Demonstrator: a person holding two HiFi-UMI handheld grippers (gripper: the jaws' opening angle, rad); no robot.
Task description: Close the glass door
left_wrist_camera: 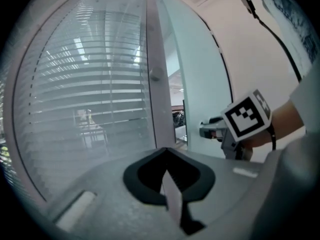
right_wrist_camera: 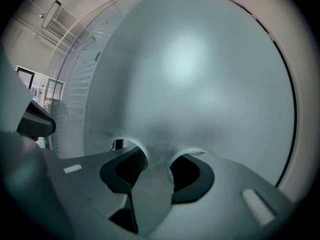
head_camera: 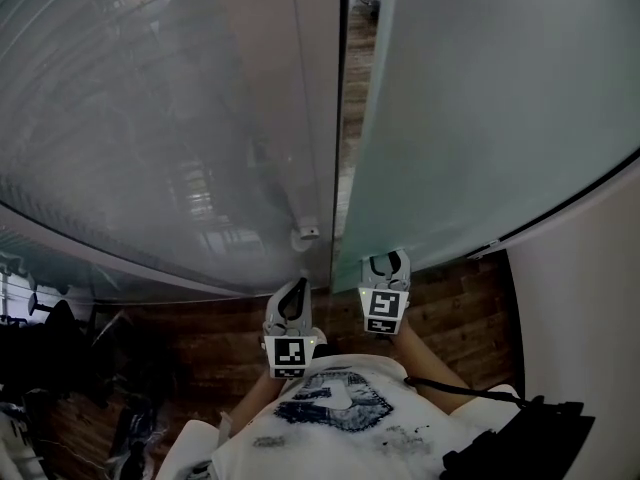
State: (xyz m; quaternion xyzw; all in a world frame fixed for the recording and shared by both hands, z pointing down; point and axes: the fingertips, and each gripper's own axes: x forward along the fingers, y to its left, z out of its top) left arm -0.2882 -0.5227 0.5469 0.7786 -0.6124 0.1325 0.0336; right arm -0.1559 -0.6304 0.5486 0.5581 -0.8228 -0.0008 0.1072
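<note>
One narrow gap (head_camera: pixel 346 88) separates the glass door (head_camera: pixel 480 118), at right, from the fixed glass panel (head_camera: pixel 150 118) at left. The right hand-held gripper (head_camera: pixel 385 266) clamps the door's free edge. The left hand-held gripper (head_camera: pixel 293 300), clenched and empty, hangs just beside it.

Frosted matt glass door (head_camera: pixel 480 108), dark wooden floor (head_camera: pixel 455 310) with slight sheen, smooth grey frame post (head_camera: pixel 316 108), white cloth shirt (head_camera: pixel 300 450)

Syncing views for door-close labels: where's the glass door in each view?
Head view: door fills the upper right.
Left gripper view: door is the pale panel right of centre.
Right gripper view: door fills most of the frame.
Shared landmark: right gripper, at the door's edge.
</note>
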